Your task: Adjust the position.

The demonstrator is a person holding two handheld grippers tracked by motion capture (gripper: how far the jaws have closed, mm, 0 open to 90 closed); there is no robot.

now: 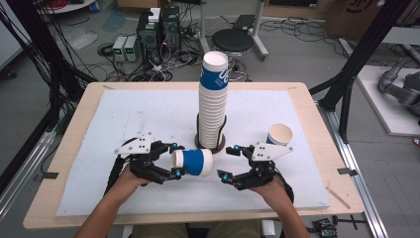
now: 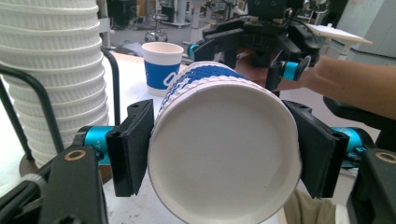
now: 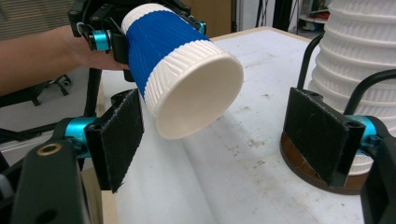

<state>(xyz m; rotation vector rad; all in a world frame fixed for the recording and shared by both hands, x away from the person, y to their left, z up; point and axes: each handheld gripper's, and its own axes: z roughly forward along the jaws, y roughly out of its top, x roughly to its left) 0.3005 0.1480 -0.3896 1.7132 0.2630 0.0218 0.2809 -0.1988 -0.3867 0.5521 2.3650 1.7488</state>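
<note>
Jaws of the left gripper [image 1: 171, 158] pinch a blue-banded paper cup [image 1: 192, 162] held sideways above the white mat [image 1: 124, 124]; the right gripper [image 1: 229, 162] faces it, jaws spread, before the tall cup stack [image 1: 213, 106] and a lone upright cup [image 1: 279, 134].

Cup stack [image 2: 51, 70] top cut off by frame edge, holder base [image 3: 317, 170] partly hidden — probably round

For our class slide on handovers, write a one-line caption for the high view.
Left gripper holds a blue-and-white paper cup sideways toward the open right gripper, before the tall cup stack.
</note>
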